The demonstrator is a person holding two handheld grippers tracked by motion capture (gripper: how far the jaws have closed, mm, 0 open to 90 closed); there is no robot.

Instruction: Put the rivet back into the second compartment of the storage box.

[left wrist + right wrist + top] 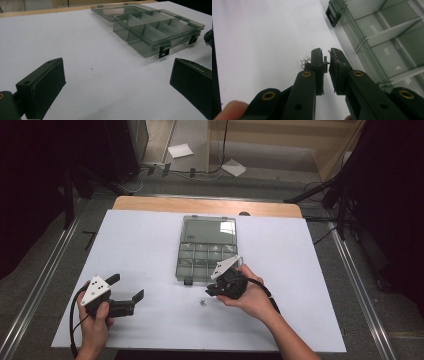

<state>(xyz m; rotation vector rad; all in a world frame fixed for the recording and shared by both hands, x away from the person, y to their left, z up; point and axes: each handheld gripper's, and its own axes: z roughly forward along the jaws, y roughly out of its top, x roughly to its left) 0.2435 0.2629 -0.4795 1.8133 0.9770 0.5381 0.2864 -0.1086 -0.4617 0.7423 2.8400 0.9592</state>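
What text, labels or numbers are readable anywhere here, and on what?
None can be read.
Organizer box: a small pale strip on the open lid near its hinge, too blurred to read in the high view.
Paper sheets on the floor: blank or too far to tell.
Left gripper and right gripper: no markings visible.

The left gripper point(126, 288), at the lower left of the high view, is a black plastic tool with two blocky, flat-faced jaws, a pale grey three-cornered plate dotted with small dark holes on top, and a black cable looping from its rear. The right gripper point(212, 290), near the frame's centre, bears the same grey plate and black cable. In the right gripper view its black jaw arms carry brass-coloured rivets and small round holes, and the pads' edges look chipped; both forearms are bare, no sleeves.
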